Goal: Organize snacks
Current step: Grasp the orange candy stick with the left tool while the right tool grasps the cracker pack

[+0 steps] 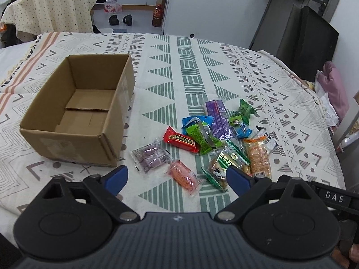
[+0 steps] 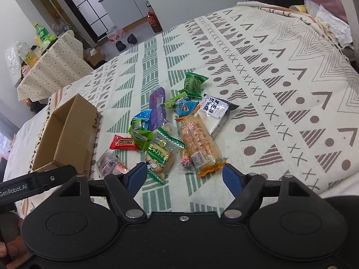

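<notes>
Currently both my grippers hover with fingers spread wide, holding nothing: left gripper [image 1: 177, 177], right gripper [image 2: 185, 174]. Just ahead on the patterned cloth [image 1: 224, 67] lies the snack pile, beside the empty cardboard box [image 1: 105, 132]. The packets look light, crinkly and slippery; contents probably crush easily. I judge the pink packet [image 1: 182, 177] best pinched across its middle, gently.

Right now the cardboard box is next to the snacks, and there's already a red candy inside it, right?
Not quite. The cardboard box does sit beside the snack pile, but it is empty: the left wrist view shows only its bare bottom flaps. The red candy lies on the patterned cloth outside the box, among the other wrappers.
</notes>
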`<state>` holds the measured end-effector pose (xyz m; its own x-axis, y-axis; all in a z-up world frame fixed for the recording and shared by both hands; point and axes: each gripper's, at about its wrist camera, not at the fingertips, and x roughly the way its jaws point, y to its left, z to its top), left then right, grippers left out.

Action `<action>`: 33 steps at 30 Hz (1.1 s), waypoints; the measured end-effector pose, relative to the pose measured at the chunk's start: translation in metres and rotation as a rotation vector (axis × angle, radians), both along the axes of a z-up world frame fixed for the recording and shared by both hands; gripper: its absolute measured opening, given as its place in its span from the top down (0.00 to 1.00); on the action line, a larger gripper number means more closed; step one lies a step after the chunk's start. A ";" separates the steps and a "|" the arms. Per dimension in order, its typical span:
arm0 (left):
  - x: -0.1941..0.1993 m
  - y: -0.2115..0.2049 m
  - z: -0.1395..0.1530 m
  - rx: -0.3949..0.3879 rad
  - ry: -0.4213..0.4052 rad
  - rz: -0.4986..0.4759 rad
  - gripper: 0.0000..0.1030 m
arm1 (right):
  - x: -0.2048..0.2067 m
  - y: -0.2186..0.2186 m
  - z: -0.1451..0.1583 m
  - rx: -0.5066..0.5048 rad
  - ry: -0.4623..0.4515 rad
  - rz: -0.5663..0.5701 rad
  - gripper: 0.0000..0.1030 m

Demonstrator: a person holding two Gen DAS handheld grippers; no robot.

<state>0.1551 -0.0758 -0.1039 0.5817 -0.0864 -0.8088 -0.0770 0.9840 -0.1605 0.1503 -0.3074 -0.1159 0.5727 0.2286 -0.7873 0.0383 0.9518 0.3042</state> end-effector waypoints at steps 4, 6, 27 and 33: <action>0.012 -0.004 -0.010 -0.014 0.023 0.010 0.18 | 0.010 -0.003 -0.009 0.010 0.015 -0.016 0.32; 0.019 -0.004 -0.015 -0.032 0.033 0.021 0.20 | 0.015 -0.004 -0.014 0.025 0.026 -0.024 0.35; 0.067 -0.009 -0.090 -0.130 0.207 0.085 0.52 | 0.058 -0.009 -0.055 0.057 0.067 -0.057 0.44; 0.071 -0.014 -0.102 -0.115 0.216 0.077 0.52 | 0.064 -0.002 -0.067 0.016 0.110 -0.040 0.47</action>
<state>0.2256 -0.0895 -0.2056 0.4047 -0.1474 -0.9025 -0.1957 0.9501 -0.2429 0.2145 -0.3090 -0.1826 0.4918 0.2203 -0.8424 0.1102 0.9439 0.3112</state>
